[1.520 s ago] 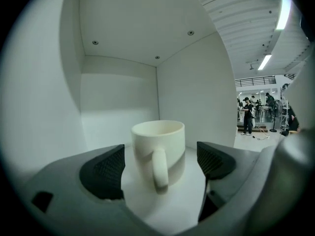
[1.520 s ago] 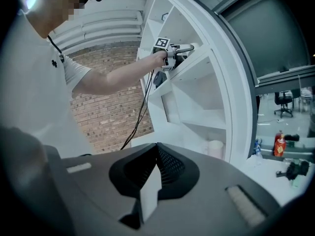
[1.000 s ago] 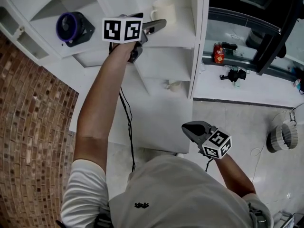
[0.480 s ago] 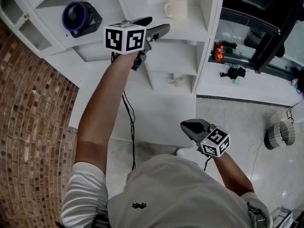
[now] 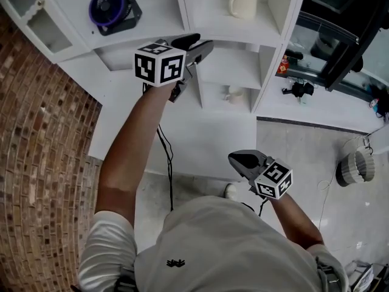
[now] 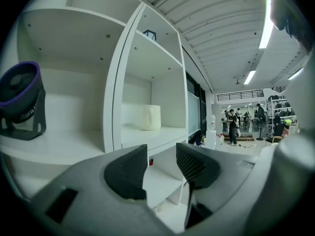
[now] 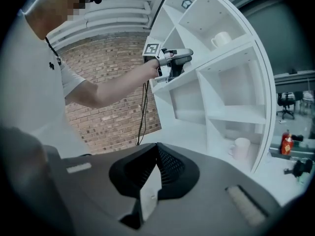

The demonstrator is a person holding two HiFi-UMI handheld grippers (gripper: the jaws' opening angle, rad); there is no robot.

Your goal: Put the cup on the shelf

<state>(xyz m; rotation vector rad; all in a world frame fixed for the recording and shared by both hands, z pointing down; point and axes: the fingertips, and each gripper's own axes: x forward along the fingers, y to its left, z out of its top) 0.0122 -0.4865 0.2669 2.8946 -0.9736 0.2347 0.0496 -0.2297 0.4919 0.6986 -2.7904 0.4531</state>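
Red-brown brick wall [image 5: 42,163] is seen at the left, beside a white open-fronted shelf unit [image 5: 213,29]. A black desk fan with a purple rim [image 5: 112,8] is housed in one upper compartment. The left gripper [image 5: 197,43] is held out roughly level before the shelf's edge. Its jaws have just been closing, but a gap is seen between them and nothing is held. The cream ceramic cup [image 5: 243,2] is stood upright in the neighbouring compartment, well apart from both grippers. A small pale mug [image 5: 234,94] is seen in a lower compartment. The right gripper [image 5: 238,159] is held low near the person's white shirt [image 5: 231,248], jaws brought together on nothing.
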